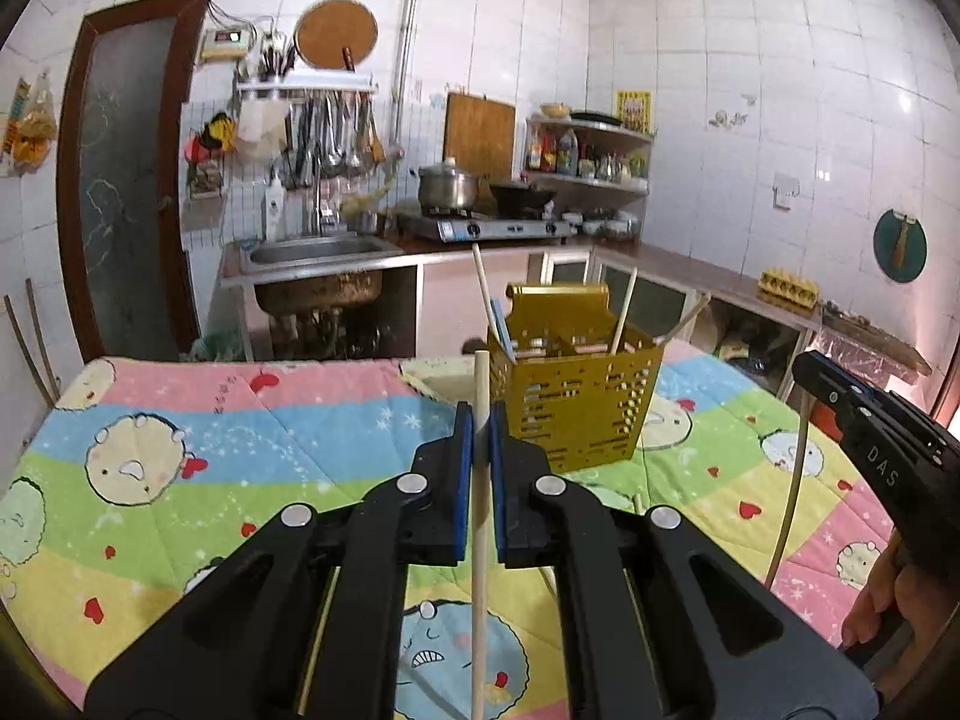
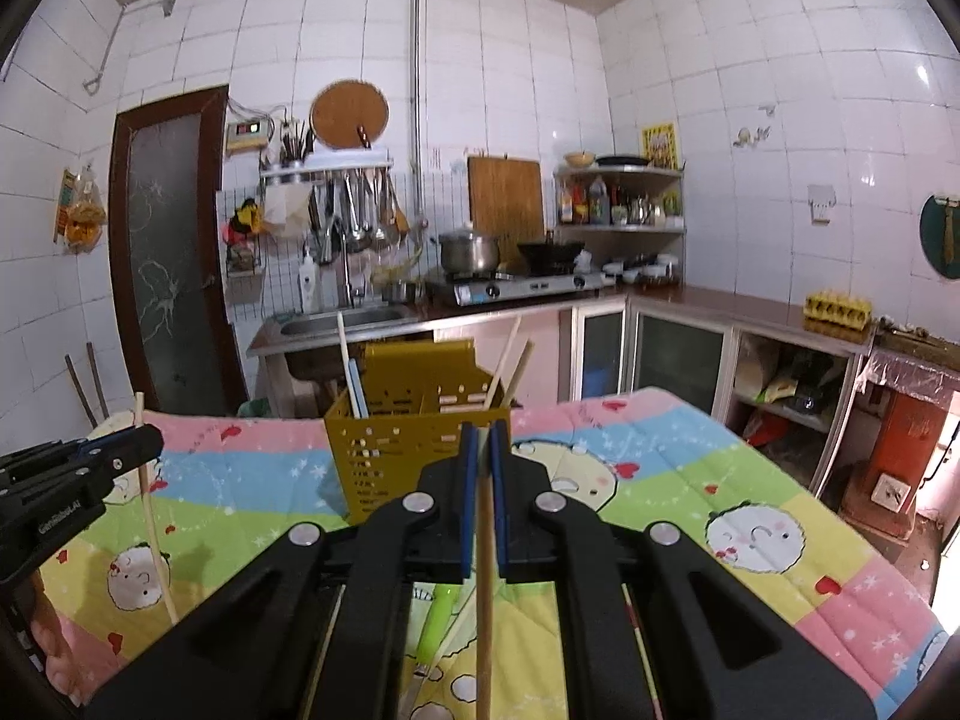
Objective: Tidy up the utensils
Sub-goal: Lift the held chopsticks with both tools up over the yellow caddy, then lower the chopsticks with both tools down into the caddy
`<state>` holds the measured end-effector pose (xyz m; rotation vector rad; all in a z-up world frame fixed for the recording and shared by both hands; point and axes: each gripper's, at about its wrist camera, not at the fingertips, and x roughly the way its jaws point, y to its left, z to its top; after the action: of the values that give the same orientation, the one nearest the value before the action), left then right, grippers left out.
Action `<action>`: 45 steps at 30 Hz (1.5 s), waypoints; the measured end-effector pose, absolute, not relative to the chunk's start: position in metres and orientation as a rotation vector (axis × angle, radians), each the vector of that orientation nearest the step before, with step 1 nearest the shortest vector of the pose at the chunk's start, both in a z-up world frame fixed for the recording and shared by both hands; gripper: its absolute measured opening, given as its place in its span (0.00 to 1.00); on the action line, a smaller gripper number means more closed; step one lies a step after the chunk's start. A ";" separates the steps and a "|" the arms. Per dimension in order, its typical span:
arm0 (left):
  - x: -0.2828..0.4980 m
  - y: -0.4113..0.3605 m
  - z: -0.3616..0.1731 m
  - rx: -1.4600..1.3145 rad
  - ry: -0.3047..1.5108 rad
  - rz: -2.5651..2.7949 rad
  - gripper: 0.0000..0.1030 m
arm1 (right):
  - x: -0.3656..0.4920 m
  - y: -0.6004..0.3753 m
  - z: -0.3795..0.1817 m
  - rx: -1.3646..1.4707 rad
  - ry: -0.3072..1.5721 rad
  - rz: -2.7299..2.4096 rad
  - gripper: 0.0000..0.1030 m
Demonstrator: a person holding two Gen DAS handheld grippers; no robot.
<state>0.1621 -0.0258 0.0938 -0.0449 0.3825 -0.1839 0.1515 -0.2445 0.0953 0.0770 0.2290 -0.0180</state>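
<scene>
Both chopsticks risk missing the caddy.

Left gripper [image 1: 478, 420] and right gripper [image 2: 482, 441] each pinch a chopstick [image 1: 480, 516] short of the yellow caddy [image 1: 579, 402]; either could strike its rim.

Right claw [image 2: 482, 450] around, seemingly, chopstick [image 2: 485, 588].

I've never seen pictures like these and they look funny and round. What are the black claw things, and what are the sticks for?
Each black claw is a tool that a person holds, one in each hand, with a small camera looking along its two fingers. One picture comes from the left tool, the other from the right tool. Each is shut on a wooden chopstick: the left chopstick and the right chopstick. Ahead, on the cartoon blanket, stands a yellow holder with sticks already in it. A green utensil lies on the blanket.
</scene>
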 end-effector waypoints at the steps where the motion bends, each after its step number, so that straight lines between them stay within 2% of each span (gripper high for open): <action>1: 0.160 -0.026 0.096 -0.045 0.371 -0.185 0.04 | 0.151 -0.246 0.098 0.078 0.218 -0.018 0.05; 21: 0.201 -0.032 0.127 -0.070 0.290 -0.211 0.04 | 0.200 -0.253 0.131 0.095 0.126 0.017 0.05; 31: 0.248 -0.056 0.205 -0.087 0.142 -0.246 0.04 | 0.243 -0.254 0.199 0.102 -0.015 0.021 0.05; 37: 0.282 -0.069 0.231 -0.113 0.052 -0.269 0.04 | 0.281 -0.259 0.222 0.151 -0.072 0.024 0.05; 41: 0.309 -0.082 0.225 -0.096 0.037 -0.270 0.04 | 0.302 -0.251 0.218 0.118 -0.111 0.002 0.05; 45: 0.336 -0.084 0.196 -0.115 0.086 -0.272 0.04 | 0.320 -0.251 0.199 0.123 -0.088 0.009 0.05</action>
<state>0.3364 -0.0843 0.1960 -0.1145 0.0861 -0.2715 0.3198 -0.2513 0.1989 0.1235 -0.0877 0.0092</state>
